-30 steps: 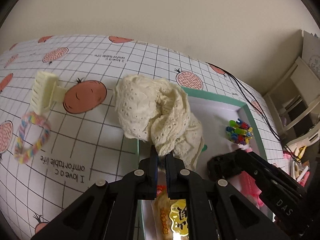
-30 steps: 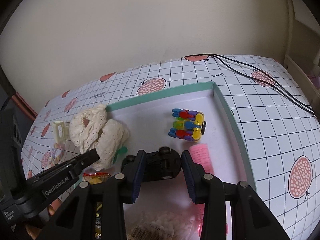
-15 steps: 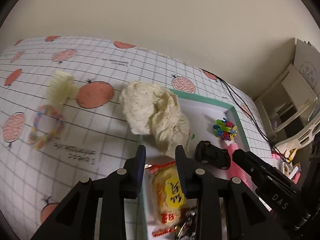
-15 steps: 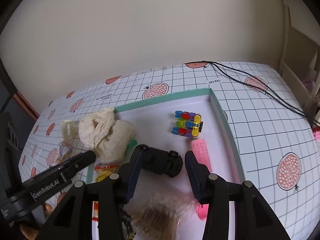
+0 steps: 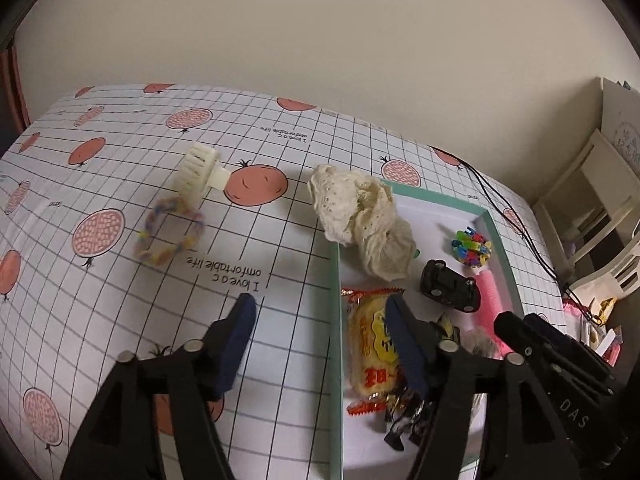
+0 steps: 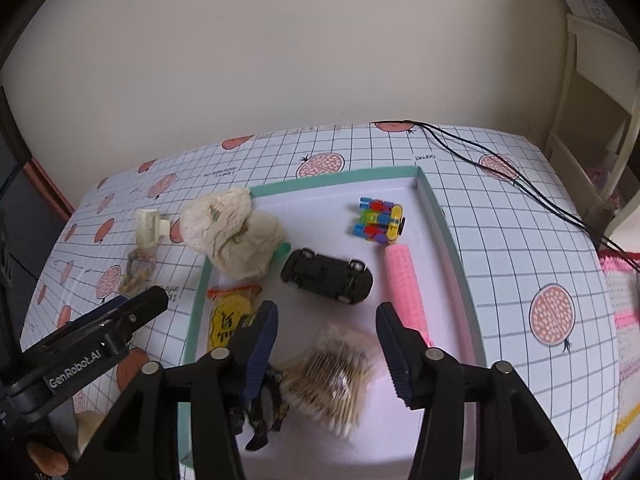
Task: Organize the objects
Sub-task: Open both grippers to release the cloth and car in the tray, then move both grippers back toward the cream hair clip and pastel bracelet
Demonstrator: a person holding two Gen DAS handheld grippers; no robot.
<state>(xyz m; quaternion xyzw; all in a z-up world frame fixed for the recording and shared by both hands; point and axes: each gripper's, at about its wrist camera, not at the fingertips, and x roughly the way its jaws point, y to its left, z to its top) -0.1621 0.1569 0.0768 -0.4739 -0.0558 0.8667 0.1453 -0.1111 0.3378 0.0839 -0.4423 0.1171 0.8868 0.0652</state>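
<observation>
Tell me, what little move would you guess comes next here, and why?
Probably the left tool, which is open and holds nothing, swings left toward the rainbow bracelet. The bracelet and the cream comb lie on the tablecloth outside the green-rimmed box, while the toy car and the snack packet are already in it.

One lace cloth (image 6: 230,236), one black toy car (image 6: 326,274), one coloured block toy (image 6: 378,221), one pink roller (image 6: 406,284), one snack packet (image 6: 228,314), one cotton-swab bundle (image 6: 336,376), one tray (image 6: 448,232); outside it, one cream clip (image 5: 198,170), one braided band (image 5: 170,230). Two tongs.
</observation>
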